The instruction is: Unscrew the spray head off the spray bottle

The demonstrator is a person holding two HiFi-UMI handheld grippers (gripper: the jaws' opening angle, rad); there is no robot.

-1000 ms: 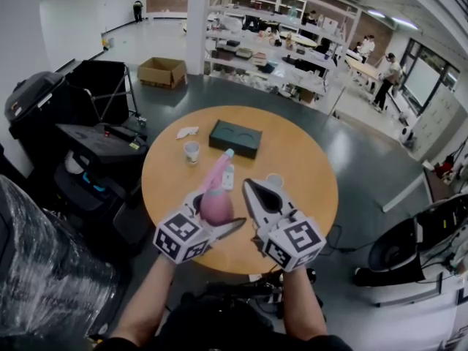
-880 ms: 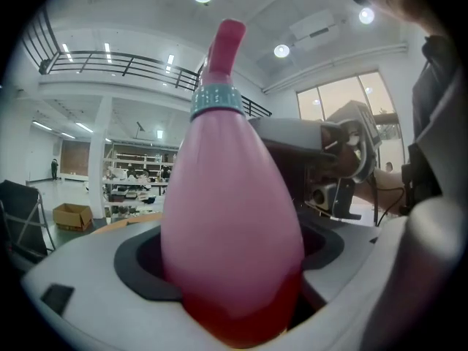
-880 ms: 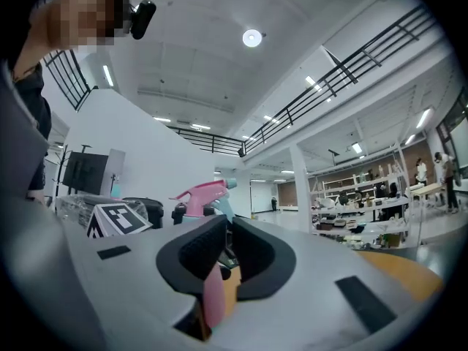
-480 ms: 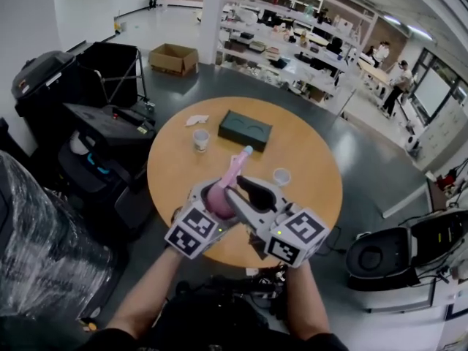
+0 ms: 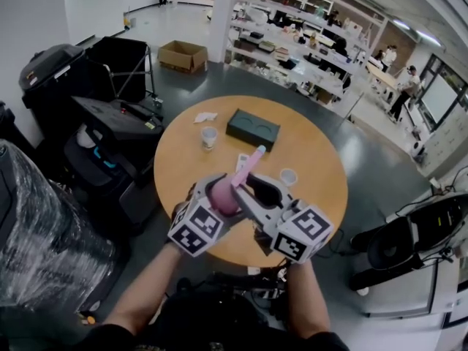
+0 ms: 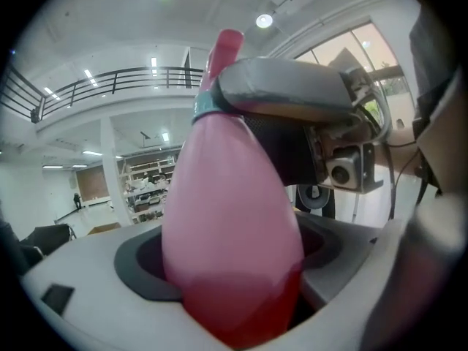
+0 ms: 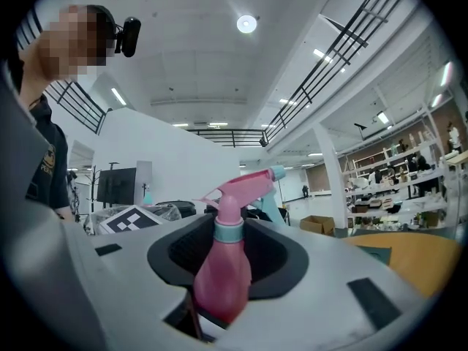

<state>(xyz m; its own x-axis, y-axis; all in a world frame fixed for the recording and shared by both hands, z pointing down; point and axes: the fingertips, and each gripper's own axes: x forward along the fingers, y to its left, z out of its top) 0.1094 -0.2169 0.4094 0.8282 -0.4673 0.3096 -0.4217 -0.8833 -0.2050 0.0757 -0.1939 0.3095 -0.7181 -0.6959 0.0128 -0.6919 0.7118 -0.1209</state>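
Round wooden table [image 5: 311, 159] in an open workshop; on it a dark box [image 5: 253, 129], a paper cup [image 5: 210, 137] and a smaller cup [image 5: 288, 176], all well apart from the grippers.

Spray bottle [image 5: 225, 189]: pink, held up over the near edge of the table, tilted, with the spray head [image 5: 248, 161] pointing away and up. Darker liquid sits at the low end of the body in the left gripper view.

Left gripper [image 5: 216, 199]: jaws closed on the fat pink body of the bottle, which fills the gap between them. Firm hold.

Right gripper [image 5: 252, 193]: comes in from the right and crosses the bottle at its neck. Jaws have just swung wide apart, then eased in slightly. The neck and its teal collar [image 7: 228, 230] stand between them, inside the dark pad recesses, with a gap on either side; pads not pressing on it. The left gripper view shows one grey jaw lying across the collar [image 6: 208, 107].
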